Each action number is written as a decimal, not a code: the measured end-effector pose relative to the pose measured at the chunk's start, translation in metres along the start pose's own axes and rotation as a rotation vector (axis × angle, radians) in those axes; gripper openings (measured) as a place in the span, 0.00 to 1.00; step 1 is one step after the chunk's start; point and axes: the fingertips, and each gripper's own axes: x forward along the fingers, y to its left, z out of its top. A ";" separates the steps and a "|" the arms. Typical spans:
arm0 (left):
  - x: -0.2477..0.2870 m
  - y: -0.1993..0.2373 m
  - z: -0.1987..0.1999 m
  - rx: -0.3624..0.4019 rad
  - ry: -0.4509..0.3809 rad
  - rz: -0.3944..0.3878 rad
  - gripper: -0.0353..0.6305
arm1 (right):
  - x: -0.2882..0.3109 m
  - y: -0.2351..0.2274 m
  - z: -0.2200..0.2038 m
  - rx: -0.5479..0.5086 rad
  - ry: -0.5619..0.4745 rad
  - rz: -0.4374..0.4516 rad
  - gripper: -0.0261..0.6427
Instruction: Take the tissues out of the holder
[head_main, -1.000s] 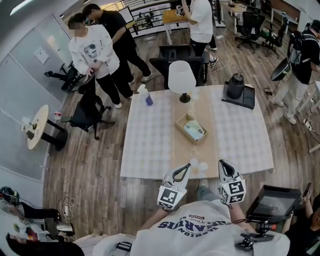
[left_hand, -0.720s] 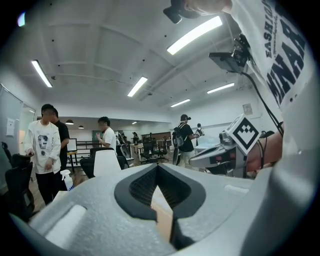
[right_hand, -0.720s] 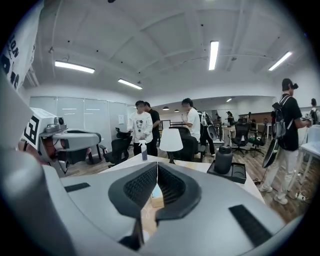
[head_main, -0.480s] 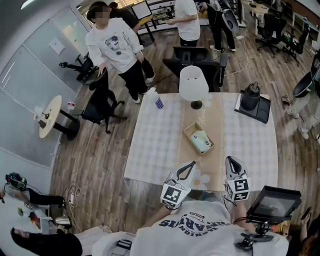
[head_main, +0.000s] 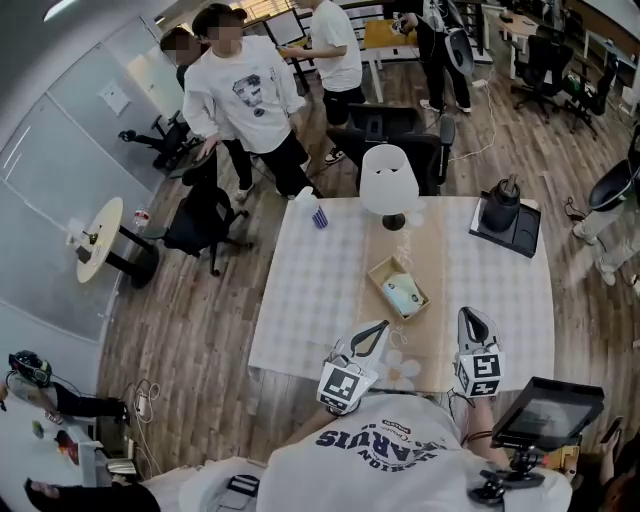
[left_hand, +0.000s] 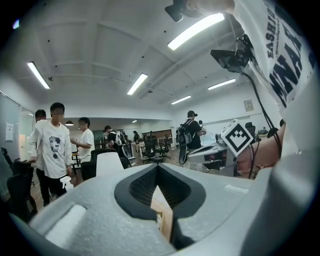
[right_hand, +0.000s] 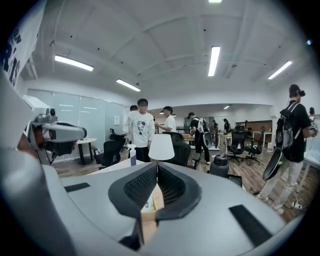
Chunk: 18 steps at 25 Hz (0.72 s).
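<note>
Holding left tool (head_main: 372, 335) and right tool (head_main: 472, 322) pressed shut, empty; we see holder (head_main: 377, 277) of tissues (head_main: 402, 292) ahead, nearer left.

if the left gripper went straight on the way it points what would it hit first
Most likely the tissue holder: the left gripper aims along the tan runner at it, with nothing seen between. Depth is unclear, so it might touch the runner first.
</note>
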 end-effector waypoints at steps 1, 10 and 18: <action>0.003 0.003 0.001 0.005 -0.007 -0.005 0.06 | -0.001 -0.004 0.006 0.001 -0.013 -0.014 0.05; 0.011 0.016 0.007 -0.026 -0.050 -0.038 0.06 | -0.007 0.012 0.004 0.005 0.019 -0.028 0.05; 0.018 0.031 -0.012 -0.035 0.015 -0.008 0.06 | 0.003 0.020 0.007 0.016 0.018 -0.008 0.05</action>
